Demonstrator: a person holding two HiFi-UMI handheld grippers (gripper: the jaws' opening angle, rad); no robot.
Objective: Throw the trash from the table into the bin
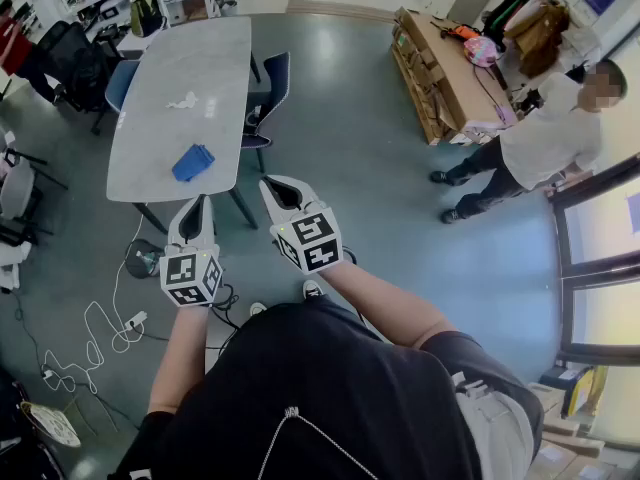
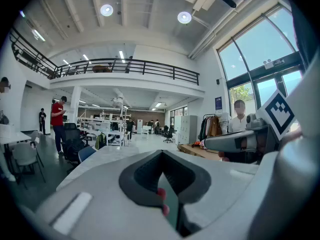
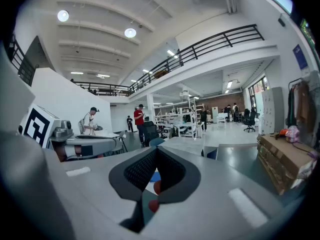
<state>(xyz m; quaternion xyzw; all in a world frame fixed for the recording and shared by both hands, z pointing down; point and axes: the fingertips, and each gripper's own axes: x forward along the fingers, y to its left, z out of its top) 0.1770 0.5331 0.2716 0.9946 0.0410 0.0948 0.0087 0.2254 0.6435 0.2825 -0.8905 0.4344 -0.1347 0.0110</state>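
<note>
A grey oval table stands ahead of me on the left. On it lie a crumpled white paper and, nearer its front end, a blue folded item. My left gripper hangs in the air just short of the table's near end, shut and holding nothing. My right gripper is beside it to the right, also shut and holding nothing. In the left gripper view the jaw tips of the left gripper meet. The right gripper view shows the right gripper the same way, with the blue item glimpsed behind it. I see no bin.
Blue chairs stand along the table's sides. A dark round object and loose cables lie on the floor under and left of the table. A person stands at the right by a stack of cardboard.
</note>
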